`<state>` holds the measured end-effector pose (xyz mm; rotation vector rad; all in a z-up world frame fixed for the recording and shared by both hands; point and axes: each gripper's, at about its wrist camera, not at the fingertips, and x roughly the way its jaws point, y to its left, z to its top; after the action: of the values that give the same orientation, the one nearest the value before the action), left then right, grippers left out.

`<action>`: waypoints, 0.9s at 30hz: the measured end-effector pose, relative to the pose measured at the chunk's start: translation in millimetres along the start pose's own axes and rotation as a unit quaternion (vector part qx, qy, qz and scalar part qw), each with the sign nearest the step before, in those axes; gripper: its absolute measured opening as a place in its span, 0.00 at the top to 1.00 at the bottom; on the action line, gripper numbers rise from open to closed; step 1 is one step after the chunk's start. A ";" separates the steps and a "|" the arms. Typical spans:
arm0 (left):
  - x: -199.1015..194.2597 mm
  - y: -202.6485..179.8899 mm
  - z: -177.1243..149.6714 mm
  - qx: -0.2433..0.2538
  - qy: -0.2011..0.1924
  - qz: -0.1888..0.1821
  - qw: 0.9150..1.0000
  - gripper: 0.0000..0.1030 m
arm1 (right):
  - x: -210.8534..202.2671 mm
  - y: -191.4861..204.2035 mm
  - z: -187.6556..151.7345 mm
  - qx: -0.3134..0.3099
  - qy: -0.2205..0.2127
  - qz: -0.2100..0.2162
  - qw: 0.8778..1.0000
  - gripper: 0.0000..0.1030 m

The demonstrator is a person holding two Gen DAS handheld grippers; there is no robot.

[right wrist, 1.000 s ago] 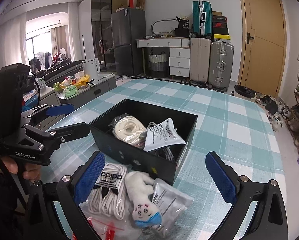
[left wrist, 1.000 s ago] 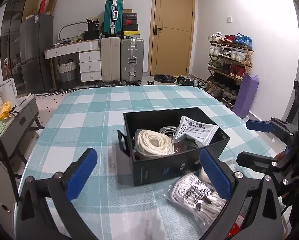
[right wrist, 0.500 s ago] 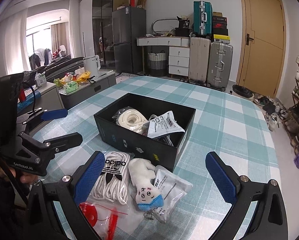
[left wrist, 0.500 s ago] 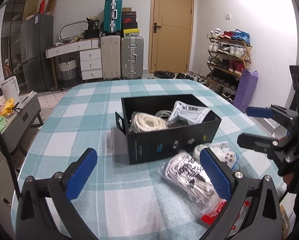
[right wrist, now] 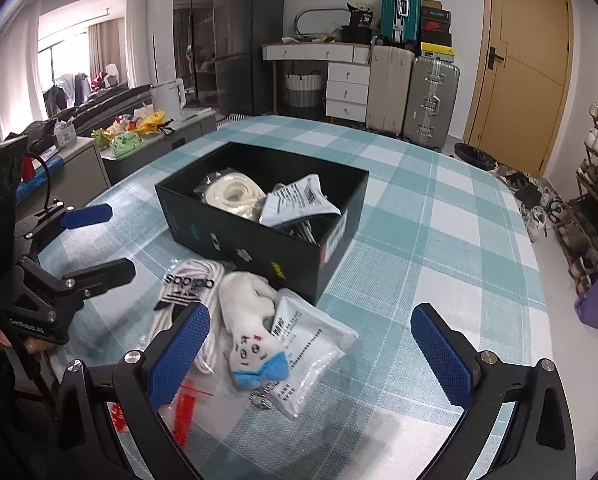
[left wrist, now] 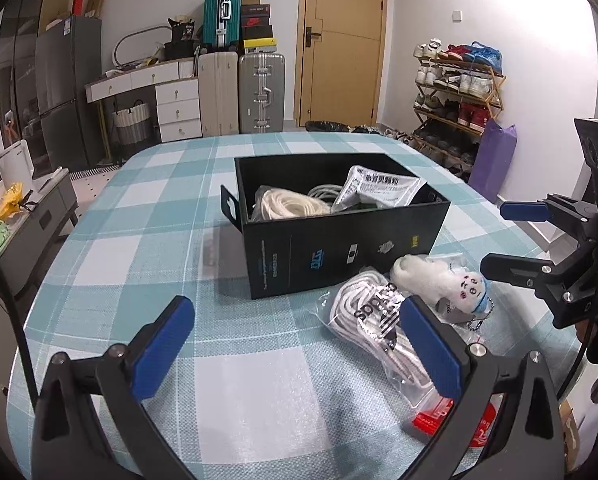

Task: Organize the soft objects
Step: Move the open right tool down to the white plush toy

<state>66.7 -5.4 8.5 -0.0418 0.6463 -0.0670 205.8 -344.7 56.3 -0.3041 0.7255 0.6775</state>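
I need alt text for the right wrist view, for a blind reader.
An open right gripper hovers over a white plush toy, bagged laces and a white pouch on a checked tablecloth, beside a black box holding rope.

You are working in a lived-in home, in a room that serves as dining space and entryway at once. Your table wears a teal-and-white checked tablecloth (left wrist: 147, 216). Ahead stands a tan wooden door with a black lever handle (left wrist: 341, 40), and beside it a wooden shoe rack crowded with sneakers (left wrist: 457, 92). Against the far wall you see a beige hard-shell suitcase (left wrist: 218, 94), a silver ribbed suitcase (left wrist: 262, 92) and a teal suitcase stacked on top (left wrist: 222, 12), next to a white chest of drawers (left wrist: 177, 110) and a tall dark grey refrigerator (right wrist: 248, 46). Through the right wrist view, a curtained window with hanging clothes (right wrist: 79, 68) lights a side room
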 end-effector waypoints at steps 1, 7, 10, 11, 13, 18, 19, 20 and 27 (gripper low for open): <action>1.5 0.5 -1.0 -0.001 0.003 -0.002 1.000 0.00 | 1.7 -0.6 -0.7 0.001 0.003 -0.002 1.000 0.01; 7.7 3.6 -4.9 -0.013 0.021 -0.019 1.000 0.00 | 12.8 3.8 -4.2 0.000 0.022 0.009 1.000 0.01; 7.0 2.7 -6.7 -0.014 0.020 -0.026 0.999 0.00 | 19.1 6.8 -4.4 0.001 0.029 0.012 1.000 0.01; 6.4 1.4 -7.2 -0.011 0.019 -0.027 0.999 0.00 | 20.5 8.0 -4.8 -0.001 0.031 0.010 0.999 0.01; 6.0 -1.1 -7.1 -0.004 0.017 -0.028 0.999 0.00 | 23.7 10.5 -6.0 -0.006 0.035 0.009 0.999 0.02; 6.2 -2.3 -7.2 0.001 0.019 -0.031 0.999 0.00 | 27.6 16.3 -6.2 -0.017 0.037 0.001 0.999 0.04; 6.2 -1.6 -7.1 0.000 0.019 -0.032 0.999 0.00 | 28.4 18.1 -6.2 -0.023 0.037 -0.001 0.999 0.09; 5.8 -1.4 -7.3 -0.002 0.019 -0.033 0.999 0.00 | 29.0 19.5 -6.2 -0.025 0.038 0.000 0.999 0.12; 7.0 1.5 -7.4 -0.009 0.021 -0.041 0.999 0.00 | 35.2 36.0 -10.3 -0.067 0.051 -0.009 0.996 0.21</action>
<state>67.8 -4.5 -1.6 -0.0850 0.6877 -0.1411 196.1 -306.4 23.4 -0.4698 0.7744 0.6995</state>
